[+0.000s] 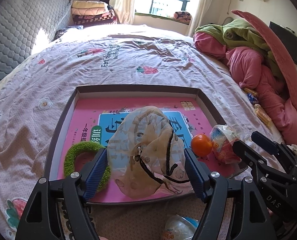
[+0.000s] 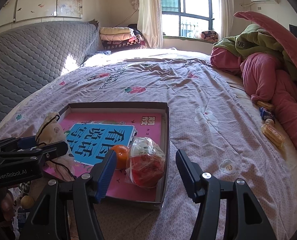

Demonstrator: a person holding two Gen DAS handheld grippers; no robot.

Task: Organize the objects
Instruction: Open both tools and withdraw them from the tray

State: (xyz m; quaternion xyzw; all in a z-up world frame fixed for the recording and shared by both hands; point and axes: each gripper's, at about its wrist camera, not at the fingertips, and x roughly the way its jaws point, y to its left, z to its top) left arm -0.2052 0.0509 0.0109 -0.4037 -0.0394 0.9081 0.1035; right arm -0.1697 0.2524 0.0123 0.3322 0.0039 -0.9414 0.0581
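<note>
A shallow cardboard box (image 1: pixel 136 88) lies on the bed with a pink book (image 1: pixel 84 120) flat in it. On the book rest a sheer drawstring pouch (image 1: pixel 148 140), a green scrunchie (image 1: pixel 76 152), an orange (image 1: pixel 201 145) and a plastic-wrapped red snack (image 1: pixel 224 140). My left gripper (image 1: pixel 145 154) is open, its blue pads standing either side of the pouch without squeezing it. My right gripper (image 2: pixel 146 156) is open and holds nothing; it hovers over the box's right wall (image 2: pixel 166 140), beside the orange (image 2: pixel 121 155) and the snack (image 2: pixel 146 164).
The box sits on a flowered bedspread (image 2: pixel 188 100). A heap of pink and green quilts (image 2: pixel 268 80) fills the right side, with biscuit packets (image 2: pixel 272 132) beside it. A grey padded headboard (image 2: pixel 28 60) runs along the left. A clear bottle (image 1: pixel 180 228) lies under the left gripper.
</note>
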